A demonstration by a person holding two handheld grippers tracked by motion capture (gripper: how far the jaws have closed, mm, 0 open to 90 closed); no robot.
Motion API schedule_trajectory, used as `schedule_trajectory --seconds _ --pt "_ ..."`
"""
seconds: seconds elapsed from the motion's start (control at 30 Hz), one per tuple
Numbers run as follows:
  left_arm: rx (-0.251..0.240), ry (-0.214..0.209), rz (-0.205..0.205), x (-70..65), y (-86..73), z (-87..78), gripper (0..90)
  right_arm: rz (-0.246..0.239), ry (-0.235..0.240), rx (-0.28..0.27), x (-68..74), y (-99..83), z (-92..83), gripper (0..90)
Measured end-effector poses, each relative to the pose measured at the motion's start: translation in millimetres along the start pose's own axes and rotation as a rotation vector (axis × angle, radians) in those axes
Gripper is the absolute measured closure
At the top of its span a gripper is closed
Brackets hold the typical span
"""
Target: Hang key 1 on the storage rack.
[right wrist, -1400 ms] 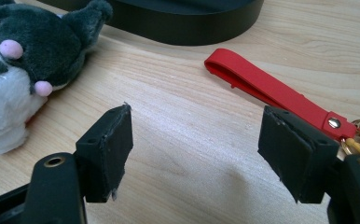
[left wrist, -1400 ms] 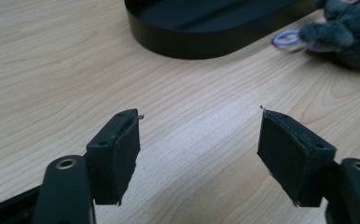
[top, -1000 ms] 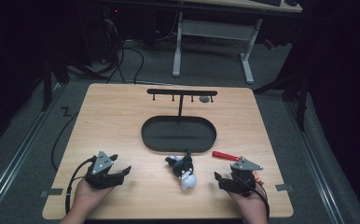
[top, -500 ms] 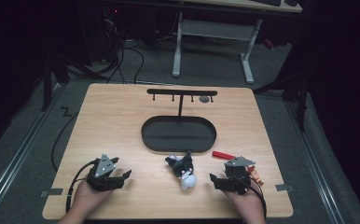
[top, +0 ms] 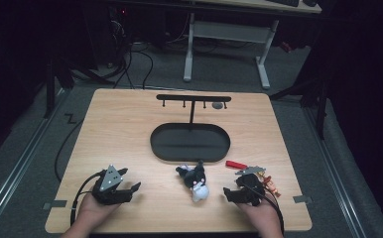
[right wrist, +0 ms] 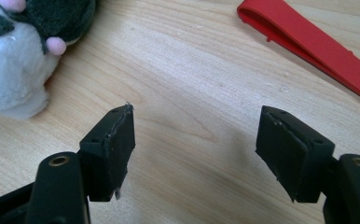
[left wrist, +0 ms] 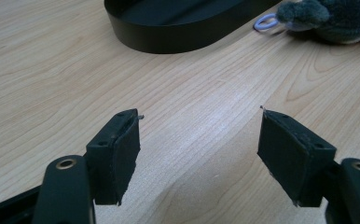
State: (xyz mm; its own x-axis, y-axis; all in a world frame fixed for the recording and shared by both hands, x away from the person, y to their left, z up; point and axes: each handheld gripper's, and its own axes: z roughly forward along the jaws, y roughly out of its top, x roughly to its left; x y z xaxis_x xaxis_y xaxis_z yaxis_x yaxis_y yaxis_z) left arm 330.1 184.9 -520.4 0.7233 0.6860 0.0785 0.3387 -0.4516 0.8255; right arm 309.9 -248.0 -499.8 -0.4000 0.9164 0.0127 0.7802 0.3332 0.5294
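Note:
A black and white plush toy (top: 195, 181) with pink spots lies on the wooden table just in front of the black oval tray (top: 189, 141). My left gripper (top: 132, 178) rests at the front left, open, its jaws pointing right over bare wood (left wrist: 199, 126), with the tray wall (left wrist: 169, 42) and the plush (left wrist: 332, 18) beyond. My right gripper (top: 230, 186) sits at the front right, pointing left toward the plush. Its jaws (right wrist: 194, 121) have just been closing slightly and stand open with nothing between them. The plush (right wrist: 24, 42) is off to their left.
A red strap (top: 236, 164) lies by the right gripper, also ahead of its jaws (right wrist: 318, 44). A small figure charm (top: 270, 184) lies to the right of that hand. A black hook rack (top: 193, 97) rises behind the tray. A white ring (left wrist: 266, 22) is attached to the plush.
The right gripper has shifted slightly left, nearer the plush. The left gripper stays where it was. The plush, strap and tray have not moved.

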Motion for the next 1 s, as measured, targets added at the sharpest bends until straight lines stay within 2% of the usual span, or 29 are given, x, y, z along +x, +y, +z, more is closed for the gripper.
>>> schedule_trajectory --seconds 0.27,0.37,0.53,1.0 --pt "0.002 -0.002 -0.004 2.3 -0.9 -1.3 29.8 -0.003 0.037 0.055 -1.4 8.5 -0.5 28.3" --pt "0.002 -0.004 -0.006 1.8 -1.0 -1.3 29.8 -0.010 0.036 0.071 -2.8 11.8 -1.7 28.3" --pt "0.004 -0.010 -0.002 1.4 -1.0 -0.7 29.8 -0.052 0.037 0.116 -1.6 17.2 -2.5 28.2" --pt "0.009 -0.013 0.001 -0.5 -1.1 0.8 29.8 -0.087 0.057 0.204 2.6 27.4 -4.1 27.0"
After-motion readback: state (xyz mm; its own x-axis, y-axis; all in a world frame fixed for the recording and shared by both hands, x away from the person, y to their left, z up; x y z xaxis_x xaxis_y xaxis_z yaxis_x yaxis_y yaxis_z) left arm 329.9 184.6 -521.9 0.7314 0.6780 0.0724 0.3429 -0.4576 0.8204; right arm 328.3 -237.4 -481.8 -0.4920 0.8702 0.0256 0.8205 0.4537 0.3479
